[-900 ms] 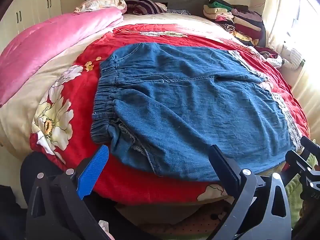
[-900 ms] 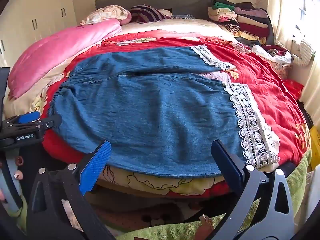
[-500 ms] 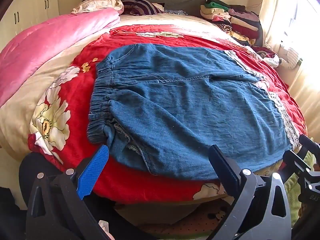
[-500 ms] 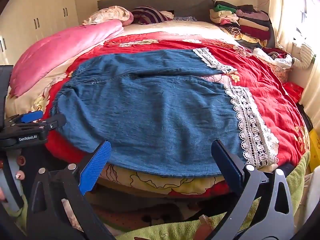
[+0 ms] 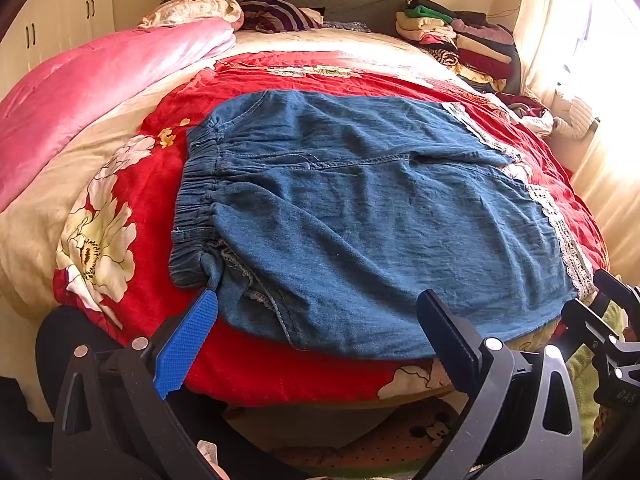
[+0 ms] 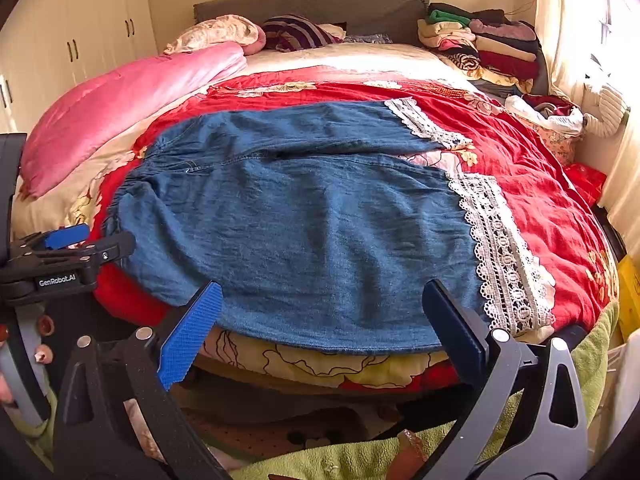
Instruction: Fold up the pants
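Note:
Blue denim pants (image 5: pixel 360 208) (image 6: pixel 304 220) lie spread flat on a red flowered bedspread (image 5: pixel 156 176), elastic waistband to the left, white lace cuffs (image 6: pixel 500 248) to the right. The near leg's edge hangs over the bed's front. My left gripper (image 5: pixel 316 312) hovers wide open at the near edge by the waistband corner, its blue pad (image 5: pixel 188 336) just below that corner, nothing between the fingers. My right gripper (image 6: pixel 320 304) is wide open above the near hem, left of the lace cuff, holding nothing. Each gripper shows at the edge of the other's view.
A pink quilt (image 5: pixel 92 80) lies along the bed's left side. Pillows sit at the grey headboard (image 6: pixel 320 4). A stack of folded clothes (image 6: pixel 492 44) stands at the far right corner. A green towel (image 6: pixel 360 456) lies below the bed's front edge.
Both grippers have drifted slightly toward the pants' near edge; the left pad now sits just under the waistband corner. The pants have not moved.

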The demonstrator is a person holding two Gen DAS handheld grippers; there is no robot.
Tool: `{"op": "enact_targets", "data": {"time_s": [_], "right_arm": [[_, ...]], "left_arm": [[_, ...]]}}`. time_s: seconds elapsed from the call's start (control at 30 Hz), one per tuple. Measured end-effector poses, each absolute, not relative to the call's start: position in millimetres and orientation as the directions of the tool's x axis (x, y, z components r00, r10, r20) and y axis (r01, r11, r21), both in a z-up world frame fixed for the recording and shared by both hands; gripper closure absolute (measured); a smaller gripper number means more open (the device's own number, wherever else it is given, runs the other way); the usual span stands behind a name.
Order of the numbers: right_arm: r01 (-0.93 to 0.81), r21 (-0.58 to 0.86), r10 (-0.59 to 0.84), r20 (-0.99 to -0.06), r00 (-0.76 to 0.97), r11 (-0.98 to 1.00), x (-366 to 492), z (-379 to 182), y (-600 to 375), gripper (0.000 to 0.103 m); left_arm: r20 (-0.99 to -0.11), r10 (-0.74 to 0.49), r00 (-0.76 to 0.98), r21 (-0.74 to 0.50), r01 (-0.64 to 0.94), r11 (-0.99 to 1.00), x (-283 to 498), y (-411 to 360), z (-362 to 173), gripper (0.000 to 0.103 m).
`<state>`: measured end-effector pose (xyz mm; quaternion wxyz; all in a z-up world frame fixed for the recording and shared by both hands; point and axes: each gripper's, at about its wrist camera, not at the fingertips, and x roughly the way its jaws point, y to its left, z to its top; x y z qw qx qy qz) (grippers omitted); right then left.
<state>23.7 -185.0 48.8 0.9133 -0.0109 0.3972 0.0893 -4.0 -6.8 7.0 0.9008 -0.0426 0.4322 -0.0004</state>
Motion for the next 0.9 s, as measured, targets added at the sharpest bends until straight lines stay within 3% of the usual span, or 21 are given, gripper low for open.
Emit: {"op": "enact_targets", "data": {"time_s": [0.9], "right_arm": [[-0.168,0.052,0.153,-0.729,0.668,0.984,24.2,48.8,-185.1,0.008]], "left_arm": [[-0.771,-0.054,0.634,-0.089,-0.023,0.996,2.4,-10.9,10.0,0.004]]}}
